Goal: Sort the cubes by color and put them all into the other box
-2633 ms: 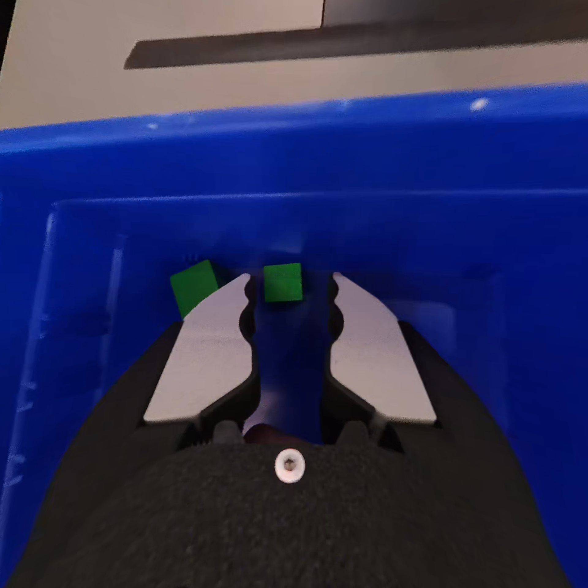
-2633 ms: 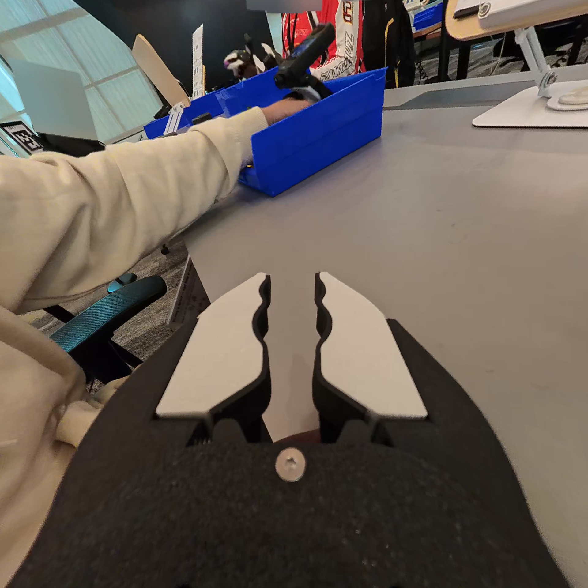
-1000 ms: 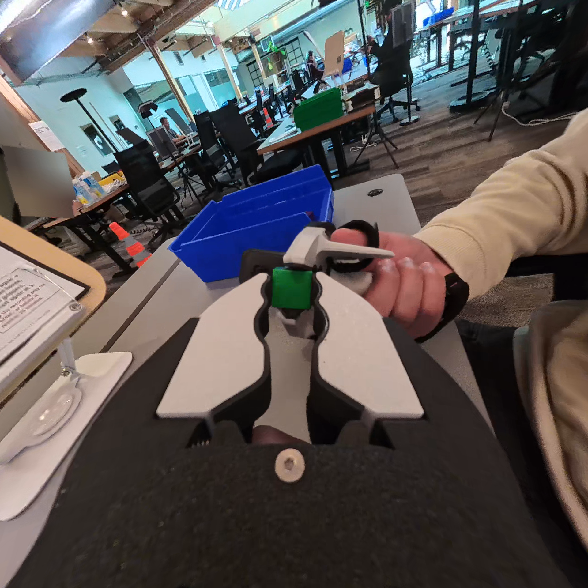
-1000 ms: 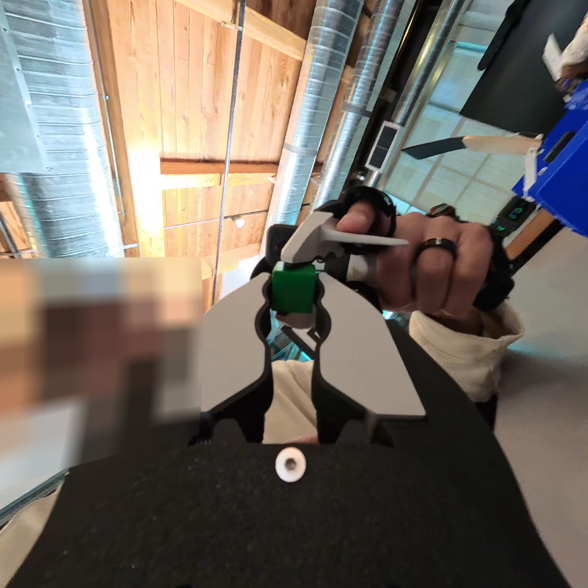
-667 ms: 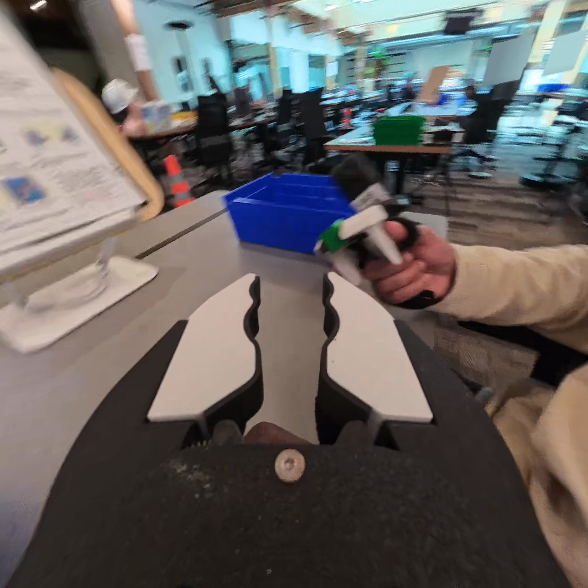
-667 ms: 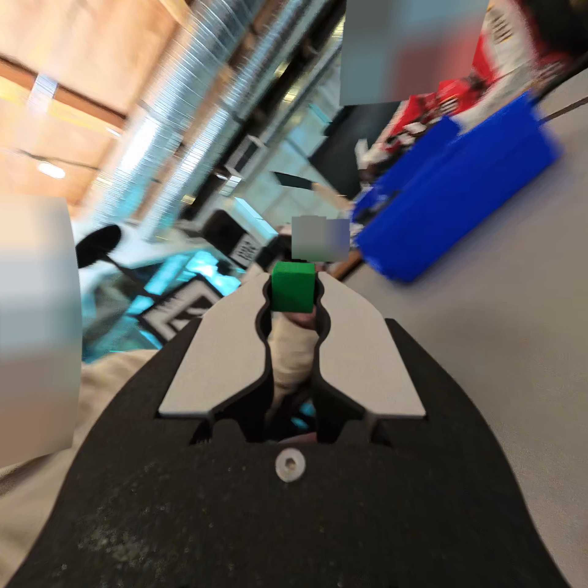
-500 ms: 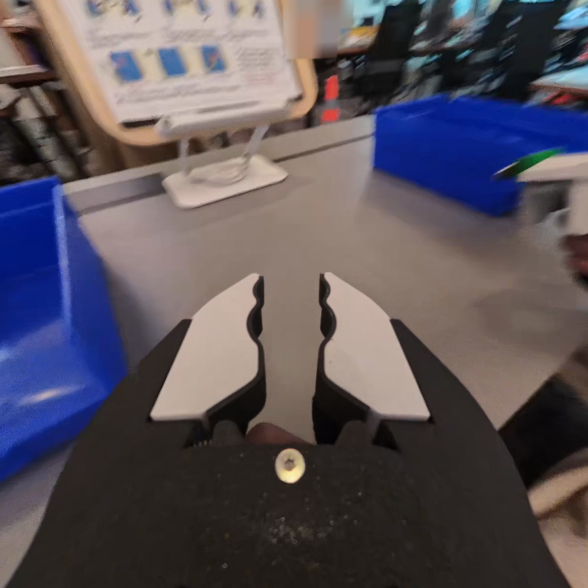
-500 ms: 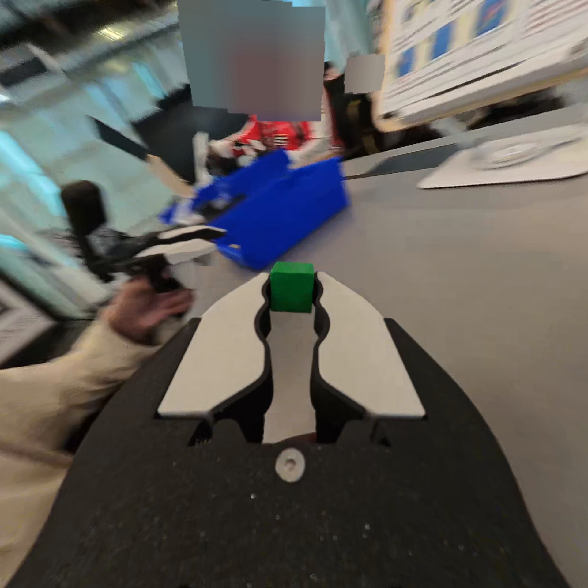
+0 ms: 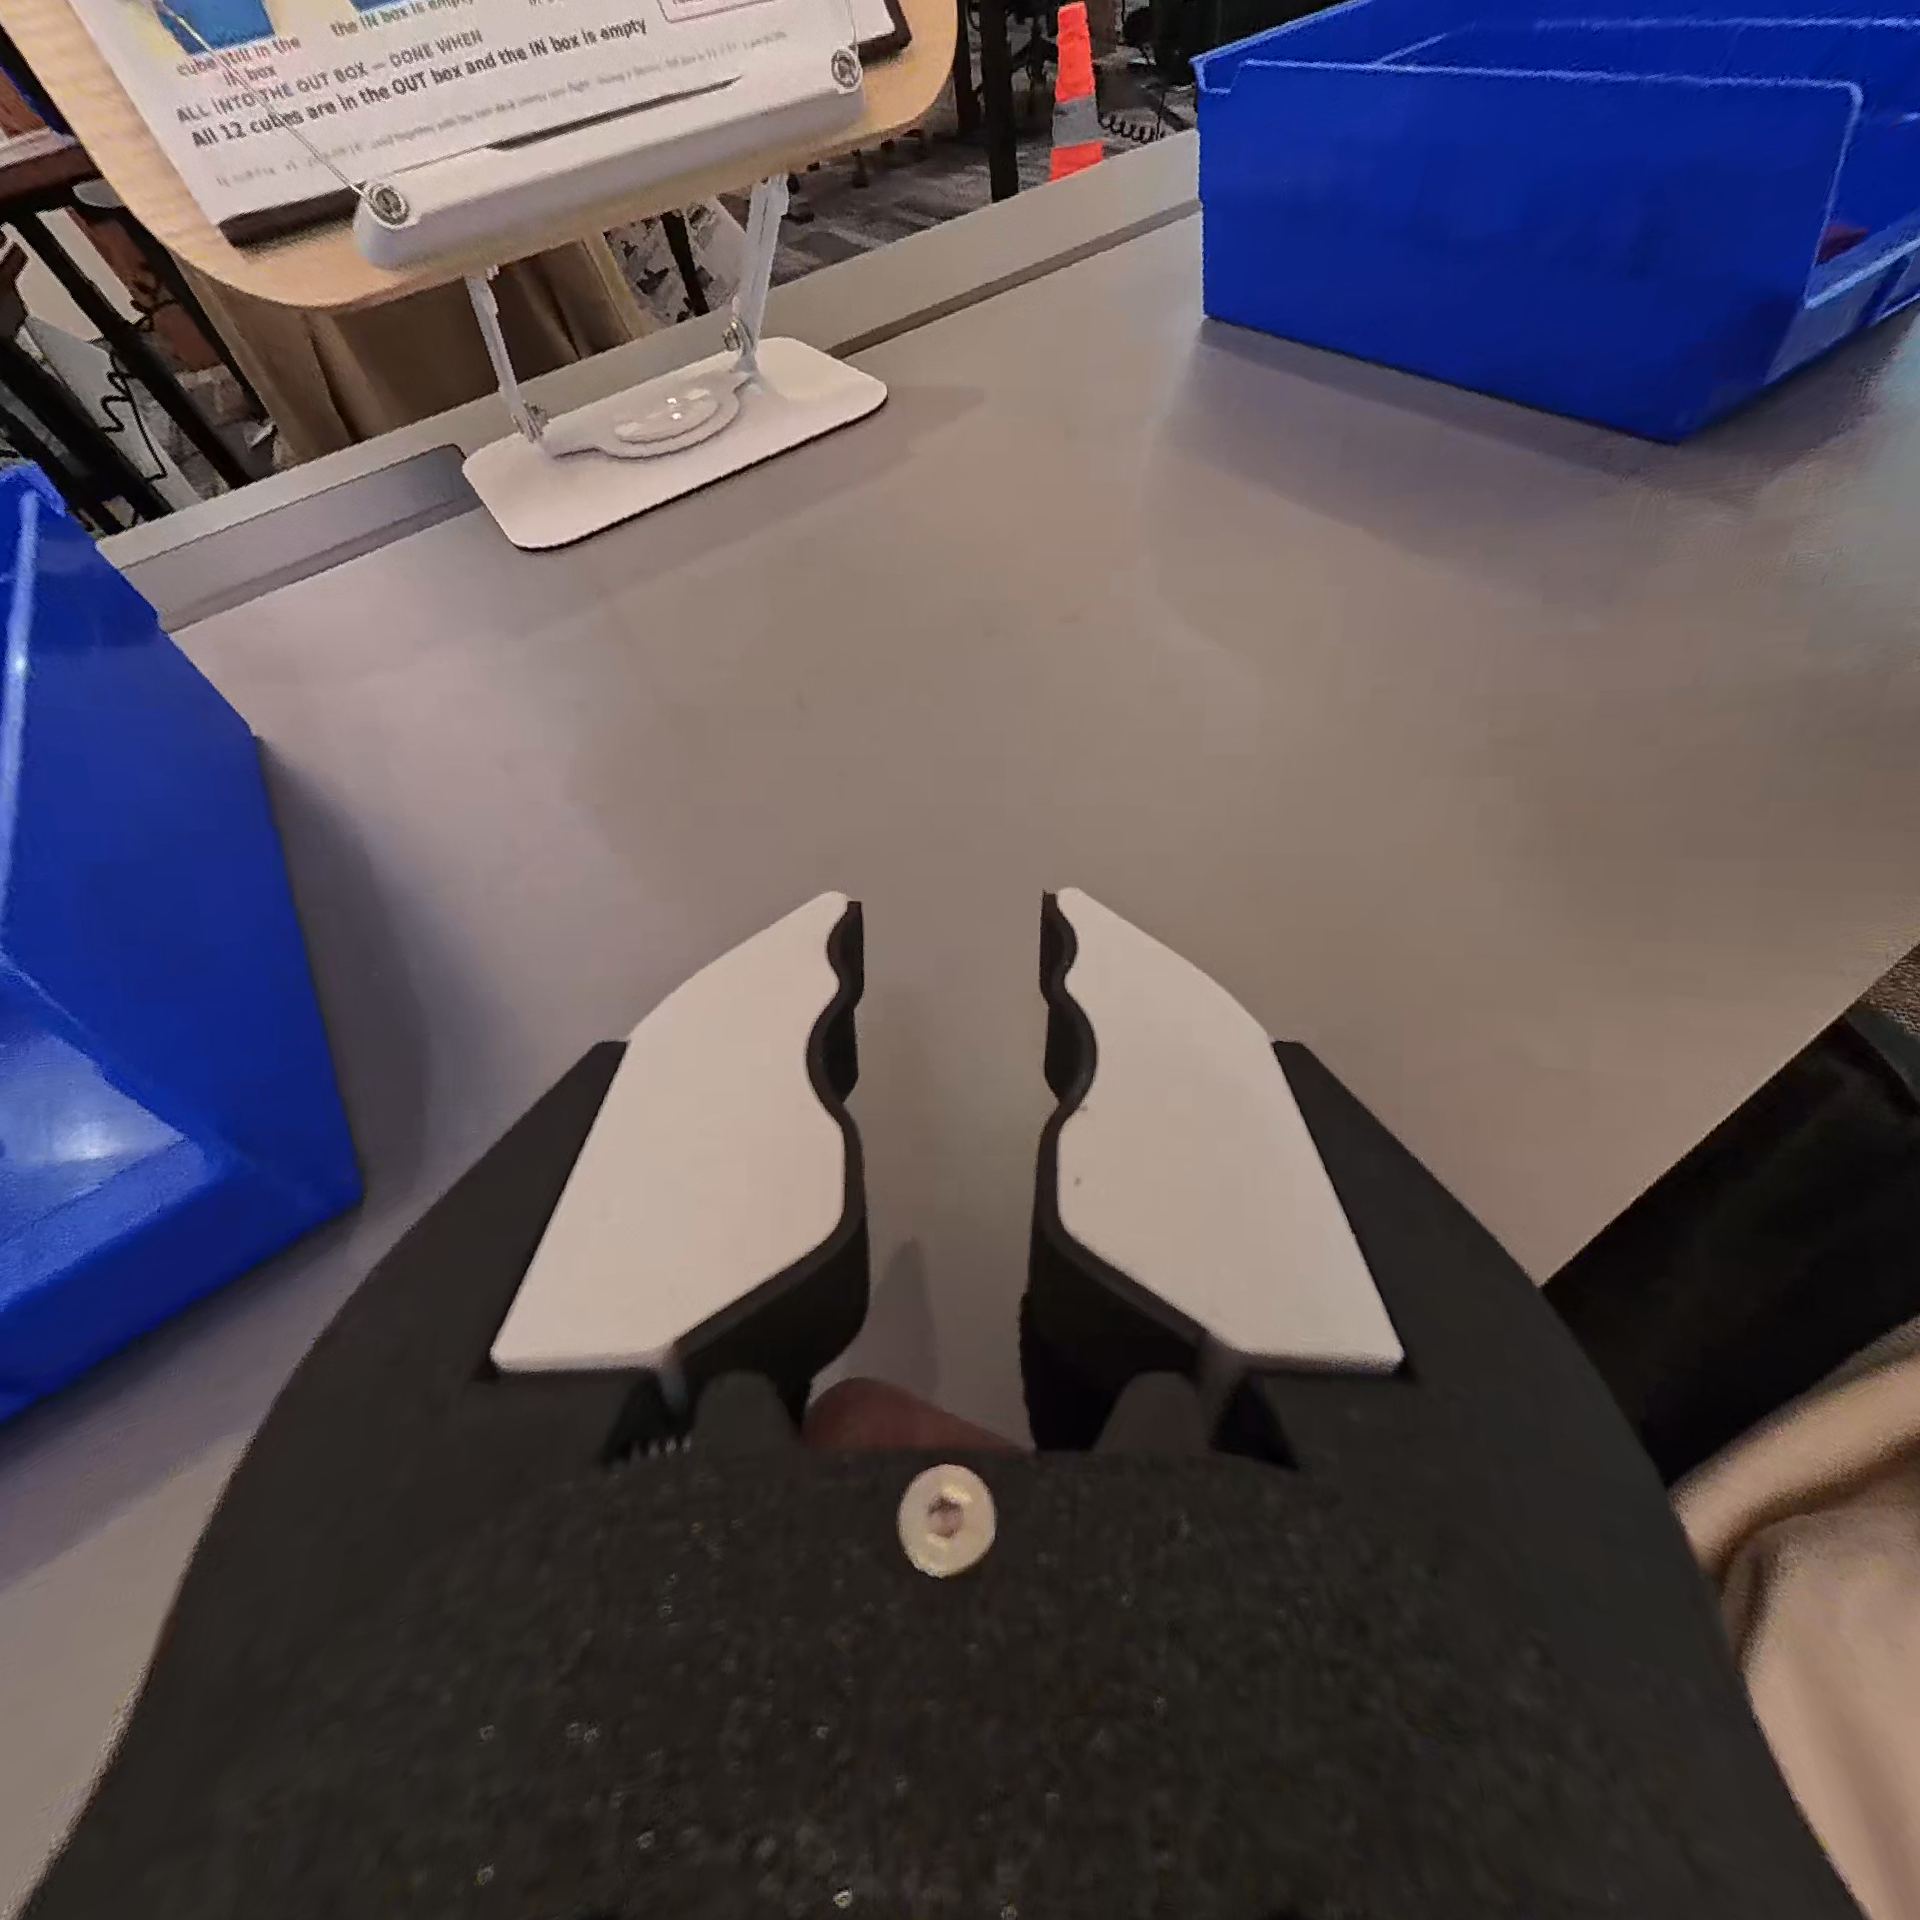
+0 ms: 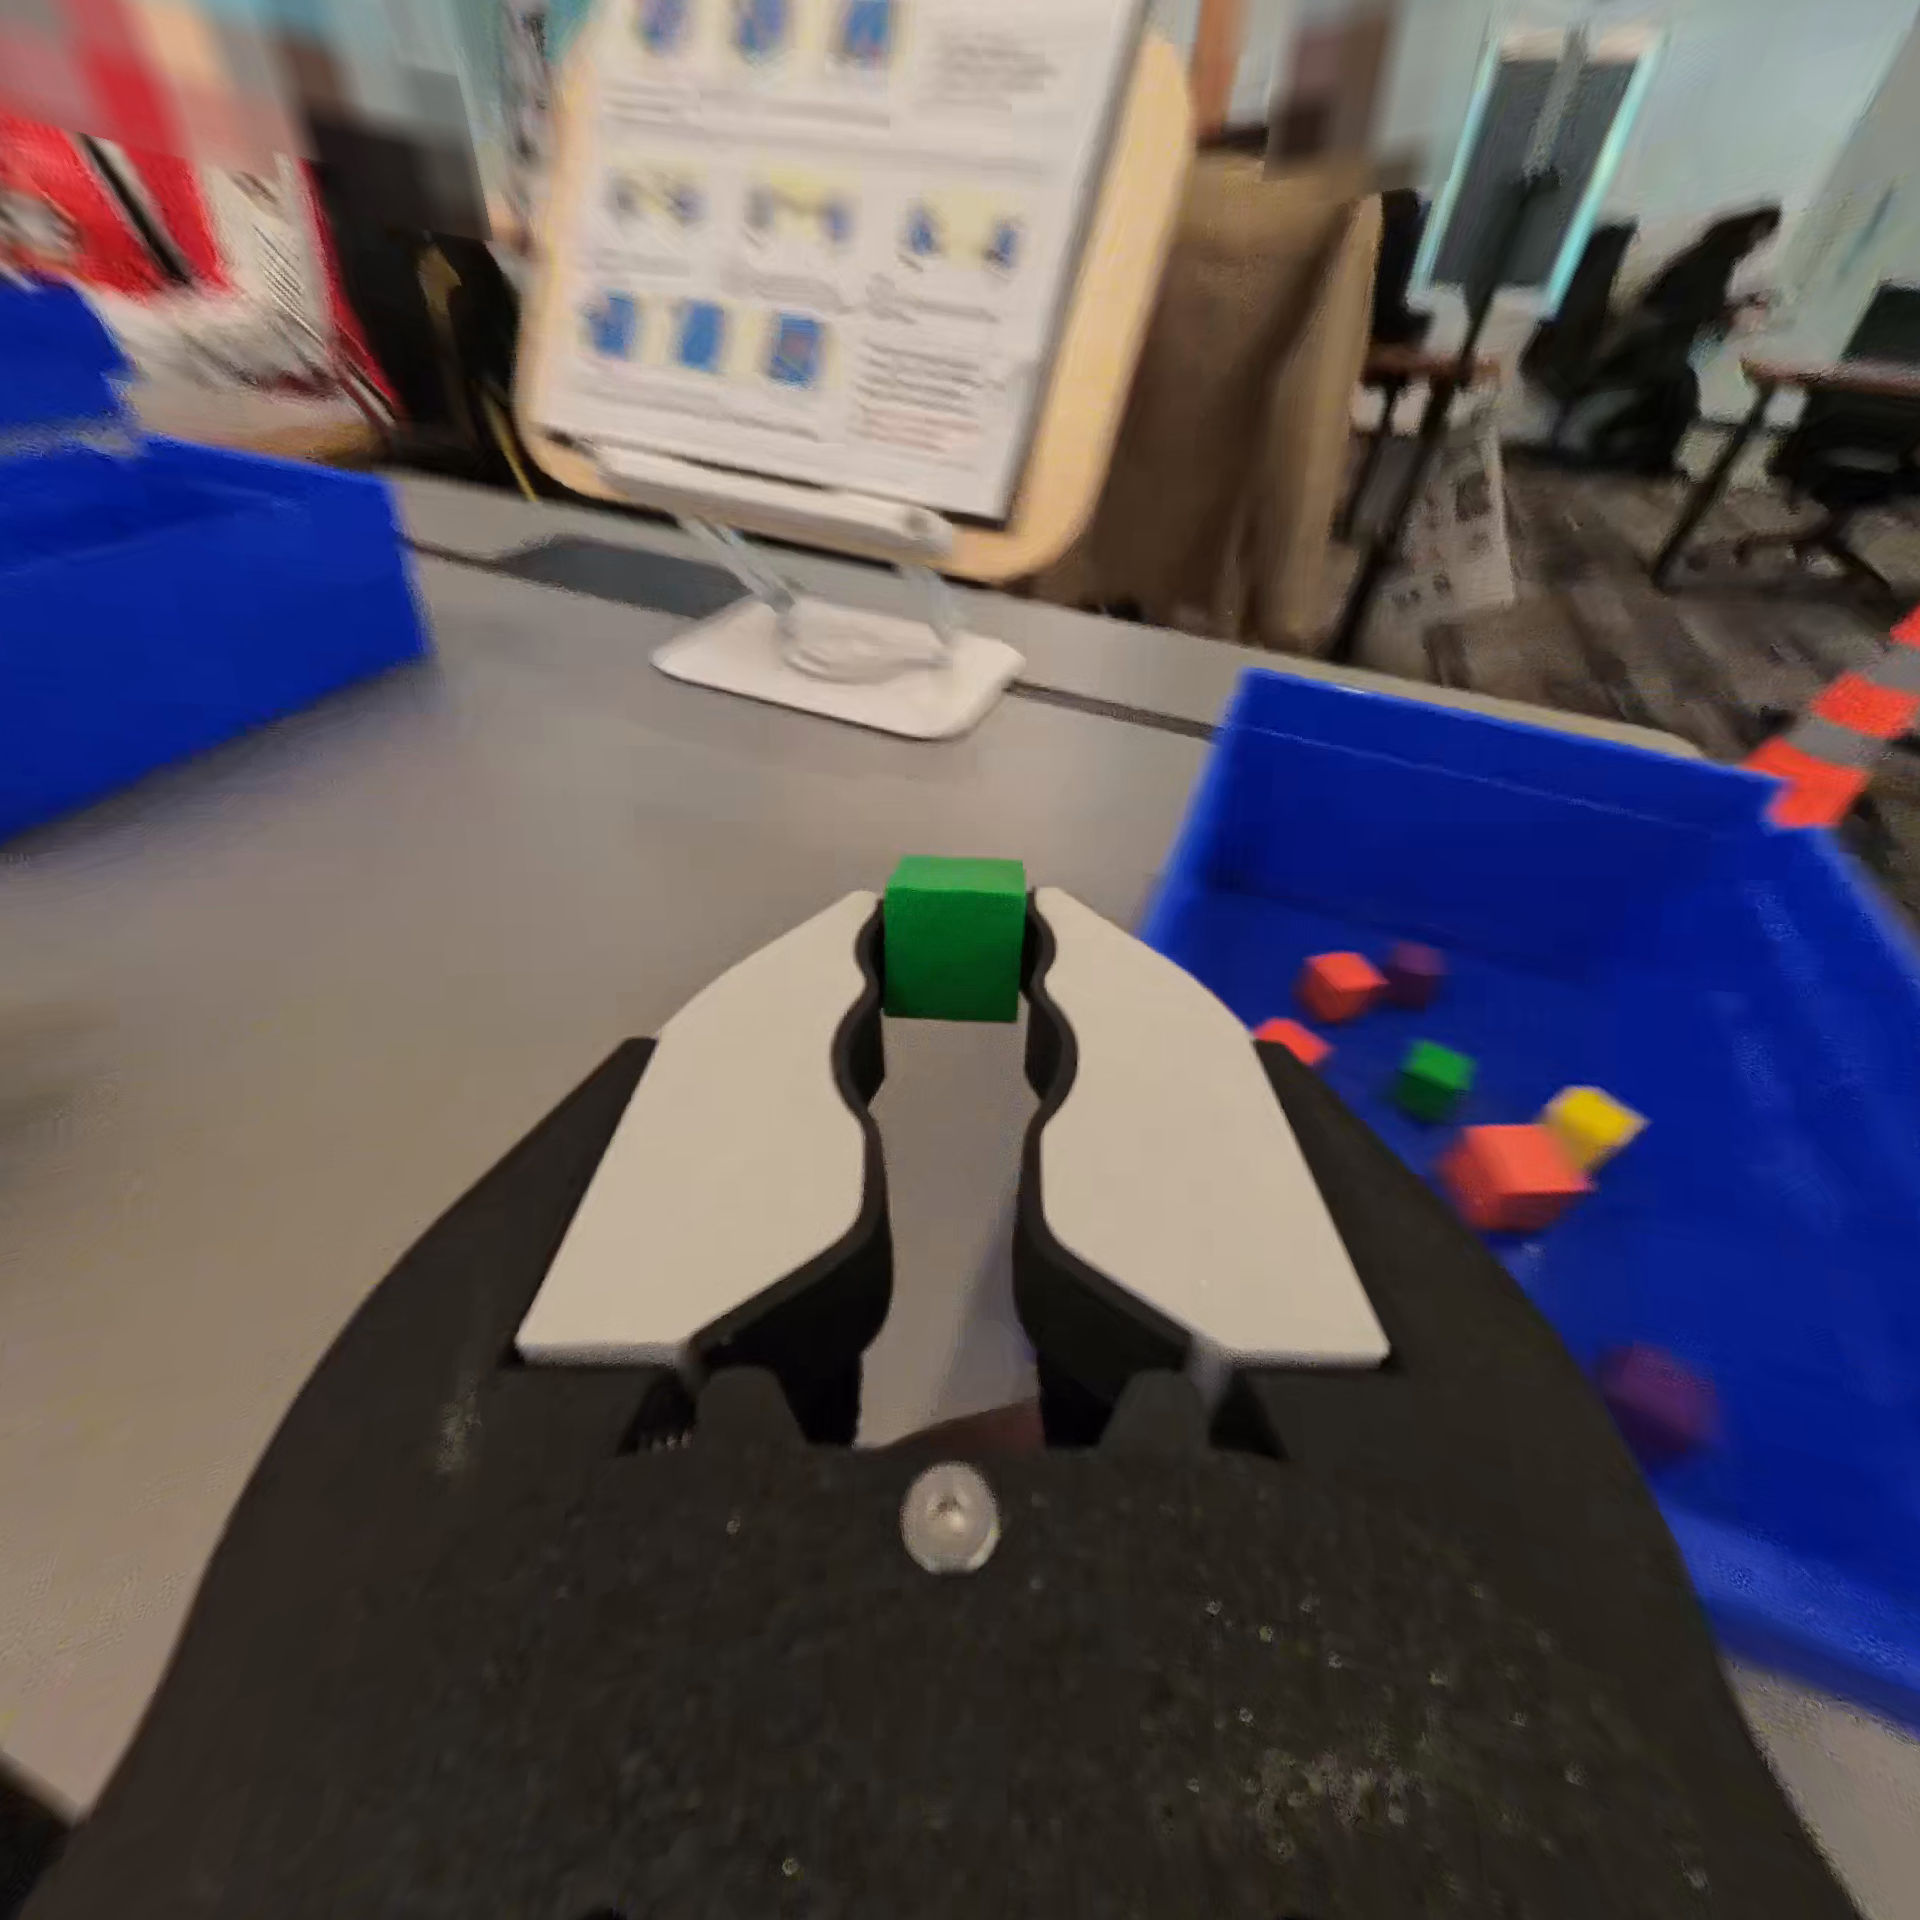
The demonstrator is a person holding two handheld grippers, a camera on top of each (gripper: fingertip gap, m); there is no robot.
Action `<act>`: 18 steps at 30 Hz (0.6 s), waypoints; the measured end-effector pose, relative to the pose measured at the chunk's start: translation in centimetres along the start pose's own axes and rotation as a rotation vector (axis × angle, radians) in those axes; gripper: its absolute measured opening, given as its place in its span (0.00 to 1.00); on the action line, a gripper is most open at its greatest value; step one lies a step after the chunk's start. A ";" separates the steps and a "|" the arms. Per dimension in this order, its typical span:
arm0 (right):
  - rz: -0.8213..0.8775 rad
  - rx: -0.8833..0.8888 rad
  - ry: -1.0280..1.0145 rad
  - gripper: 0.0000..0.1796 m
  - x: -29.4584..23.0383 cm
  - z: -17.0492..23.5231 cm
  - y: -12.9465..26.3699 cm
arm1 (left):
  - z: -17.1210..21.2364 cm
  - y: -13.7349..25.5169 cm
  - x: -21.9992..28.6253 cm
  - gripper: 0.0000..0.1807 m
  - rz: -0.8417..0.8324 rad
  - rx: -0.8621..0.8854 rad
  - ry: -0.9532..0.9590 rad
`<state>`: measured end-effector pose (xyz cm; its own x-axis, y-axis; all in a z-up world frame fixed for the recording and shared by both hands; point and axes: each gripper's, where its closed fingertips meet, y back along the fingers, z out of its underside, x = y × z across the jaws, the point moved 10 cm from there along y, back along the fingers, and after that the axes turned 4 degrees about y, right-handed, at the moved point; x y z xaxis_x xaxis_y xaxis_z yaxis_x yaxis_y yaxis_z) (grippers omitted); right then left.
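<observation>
On the grey laminate table [image 9: 1195,665], two blue plastic bins flank the workspace: one at the left edge [image 9: 135,935], one far right [image 9: 1507,239]. Right wrist view shows the right-hand blue bin [image 10: 1507,831] holding loose small cubes: orange [image 10: 1512,1174], yellow [image 10: 1590,1122], green [image 10: 1434,1075], purple [image 10: 1657,1392]; view blurred, full count uncertain. A white tablet-style stand carrying a printed instruction sheet [image 9: 665,416] sits at the table's far side between the bins.

Left tongs [image 9: 949,914]: tips apart, gap empty, nothing touched, over bare table.

Right tongs [image 10: 954,914]: clamped on a small green cube [image 10: 953,940], gripped at the very tips, above the table just left of the right bin. Cube sits square, one flat face toward the camera, top face level; no long axis.
</observation>
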<state>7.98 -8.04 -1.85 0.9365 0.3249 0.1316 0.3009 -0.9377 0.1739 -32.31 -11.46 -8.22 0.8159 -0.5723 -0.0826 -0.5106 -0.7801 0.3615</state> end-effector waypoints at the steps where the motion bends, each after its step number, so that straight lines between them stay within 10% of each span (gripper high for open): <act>1: 0.023 -0.093 0.025 0.13 2.9 -1.4 -1.4 | -0.1 0.0 0.0 0.18 0.010 0.001 0.010; 9: 0.135 -0.989 -0.012 0.13 21.2 2.2 -19.8 | 0.3 -0.2 -0.4 0.18 0.057 -0.013 0.047; 18: 0.217 -1.192 0.054 0.22 22.4 6.2 -23.1 | 0.6 0.9 -1.6 0.18 0.097 -0.010 0.143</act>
<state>23.14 20.18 -8.95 0.9298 0.2066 0.3046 -0.2419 -0.2807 0.9288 -34.29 -11.39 -8.35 0.7935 -0.6024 0.0862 -0.5867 -0.7198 0.3711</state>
